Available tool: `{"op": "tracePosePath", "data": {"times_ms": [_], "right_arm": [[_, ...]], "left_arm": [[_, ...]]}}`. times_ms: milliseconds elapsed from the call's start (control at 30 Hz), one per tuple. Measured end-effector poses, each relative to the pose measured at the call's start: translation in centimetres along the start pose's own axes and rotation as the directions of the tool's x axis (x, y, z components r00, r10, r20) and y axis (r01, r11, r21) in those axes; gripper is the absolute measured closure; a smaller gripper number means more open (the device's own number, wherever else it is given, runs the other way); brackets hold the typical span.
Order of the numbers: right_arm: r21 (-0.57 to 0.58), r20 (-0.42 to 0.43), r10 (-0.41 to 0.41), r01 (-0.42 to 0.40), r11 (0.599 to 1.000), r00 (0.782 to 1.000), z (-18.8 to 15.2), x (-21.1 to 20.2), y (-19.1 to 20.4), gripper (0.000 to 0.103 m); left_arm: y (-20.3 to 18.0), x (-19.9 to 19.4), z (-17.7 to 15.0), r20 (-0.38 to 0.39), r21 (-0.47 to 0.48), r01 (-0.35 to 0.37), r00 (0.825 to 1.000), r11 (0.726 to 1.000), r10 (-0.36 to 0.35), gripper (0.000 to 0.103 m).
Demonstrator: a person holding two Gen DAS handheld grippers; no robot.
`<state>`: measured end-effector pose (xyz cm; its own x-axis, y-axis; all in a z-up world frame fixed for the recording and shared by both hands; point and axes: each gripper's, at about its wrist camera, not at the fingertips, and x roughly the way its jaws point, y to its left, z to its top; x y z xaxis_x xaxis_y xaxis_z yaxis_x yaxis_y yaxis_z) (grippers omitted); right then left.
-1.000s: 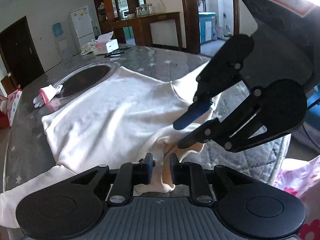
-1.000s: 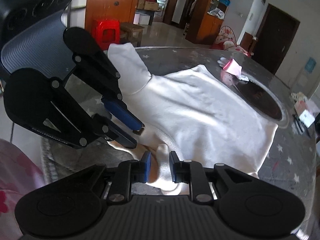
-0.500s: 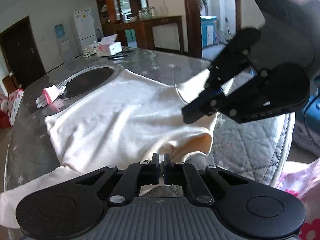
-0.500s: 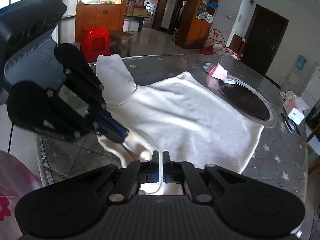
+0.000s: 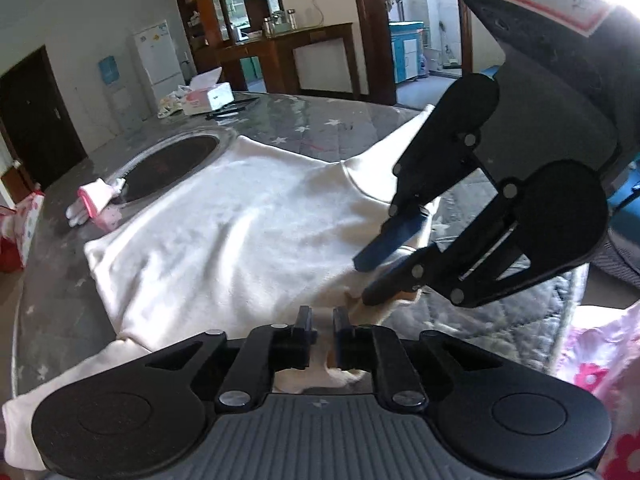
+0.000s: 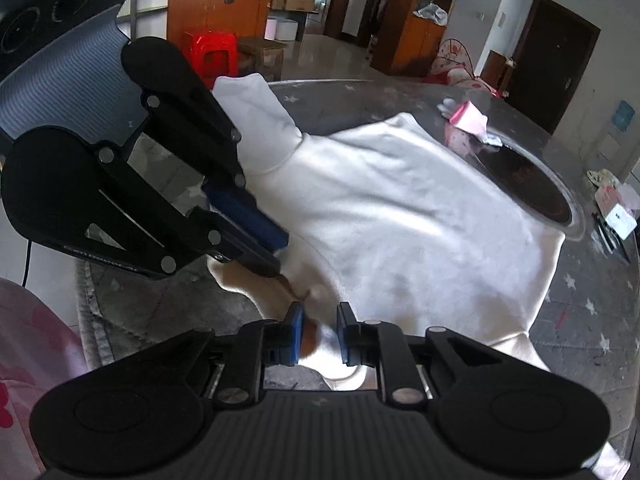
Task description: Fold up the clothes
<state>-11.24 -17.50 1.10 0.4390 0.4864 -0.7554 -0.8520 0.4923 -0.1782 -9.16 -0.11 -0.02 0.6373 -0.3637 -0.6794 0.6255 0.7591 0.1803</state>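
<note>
Sweatshirt (image 5: 240, 236) edge hidden between both parted grippers, left gripper (image 5: 322, 322), right gripper (image 6: 318, 320).

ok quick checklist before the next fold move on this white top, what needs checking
1. Left hand-held gripper grip: not ok; its jaws stand apart with the white top loose between them.
2. Right hand-held gripper grip: not ok; jaws apart, cloth only lying in the gap.
3. Both grippers at the same near edge of the top: ok; each shows close by in the other's view.
4. Body of the top flat on the table: ok, only soft ripples.
5. Fold path clear: cannot tell; the pink and white item lies beside the far corner.
6. Far sleeve placement: ok, spread out on the table.
</note>
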Motion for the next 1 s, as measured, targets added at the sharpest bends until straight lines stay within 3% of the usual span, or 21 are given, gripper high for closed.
{"op": "tracePosePath", "data": {"times_ms": [233,333,433,633,800,1000], "right_arm": [[0.023,0.021,-0.004,0.004,1.0,1.0,0.0,-0.8,-0.5,0.098],[0.037,0.034,-0.001,0.0,0.999,0.999,0.2,-1.5,-0.8,0.099],[0.037,0.034,0.003,-0.004,0.999,0.999,0.0,-2.0,-0.8,0.099],[0.037,0.001,0.069,-0.069,0.997,0.998,-0.4,-2.0,-0.8,0.098],[0.099,0.082,0.073,-0.081,0.992,0.994,0.6,-2.8,-2.1,0.095],[0.078,0.059,0.081,-0.085,0.993,0.995,0.7,-0.9,-1.7,0.095]], "left_arm": [[-0.2,0.8,-0.3,-0.006,0.04,0.012,1.0,0.999,-0.011,0.086],[0.0,0.5,-0.3,0.006,0.023,0.021,1.0,0.999,-0.021,0.098],[0.5,-0.2,-0.3,0.023,-0.012,0.046,0.999,0.999,-0.046,0.101],[0.3,-0.8,-0.8,0.013,-0.003,0.079,0.997,0.997,-0.079,0.101],[0.5,-0.6,-1.0,0.003,-0.003,0.096,0.995,0.995,-0.096,0.101],[1.4,-0.9,-0.9,-0.007,-0.031,0.107,0.994,0.994,-0.108,0.098]]}}
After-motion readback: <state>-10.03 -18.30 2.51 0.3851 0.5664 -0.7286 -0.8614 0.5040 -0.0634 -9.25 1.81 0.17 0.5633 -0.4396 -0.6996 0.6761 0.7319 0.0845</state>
